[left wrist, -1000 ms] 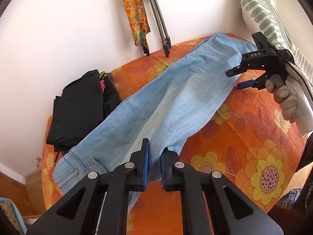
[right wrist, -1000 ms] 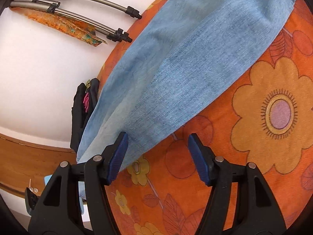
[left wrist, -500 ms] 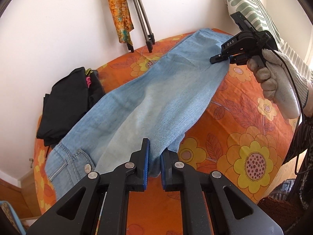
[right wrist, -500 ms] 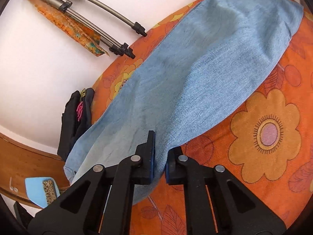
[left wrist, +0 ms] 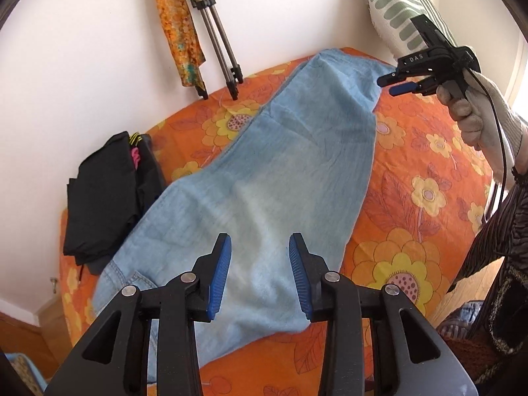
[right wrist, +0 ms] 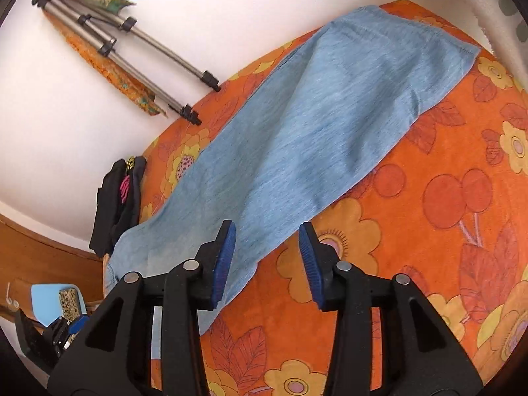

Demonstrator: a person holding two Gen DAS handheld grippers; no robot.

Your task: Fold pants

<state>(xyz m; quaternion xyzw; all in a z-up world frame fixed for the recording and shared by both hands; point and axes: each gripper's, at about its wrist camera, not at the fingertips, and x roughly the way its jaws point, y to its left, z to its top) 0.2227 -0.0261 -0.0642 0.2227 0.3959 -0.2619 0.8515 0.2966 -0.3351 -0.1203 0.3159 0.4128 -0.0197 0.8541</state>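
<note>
Lying flat on the orange flowered bedspread (left wrist: 412,171): light-blue jeans (left wrist: 280,178), legs stacked one on the other, running diagonally from waistband and pocket at lower left to the hems at upper right by the striped pillow (left wrist: 392,10). Denim is smooth, only faint creases near the hem end.

Left gripper (left wrist: 260,274) has just been opening; blue pads spread, hovering over the thigh section, nothing pinched, cloth seen through the gap. Right gripper (right wrist: 267,262) likewise just opened; pads apart, above the near long edge of the jeans, left pad over denim, right pad over bedspread, not touching. In the left wrist view the right gripper (left wrist: 396,82) sits in a gloved hand (left wrist: 475,115) just off the hem corner.

Edges: black folded clothes (left wrist: 105,194) just beside the jeans at left, tripod legs (left wrist: 214,33) against the wall behind. Bare bedspread on the near right side.
</note>
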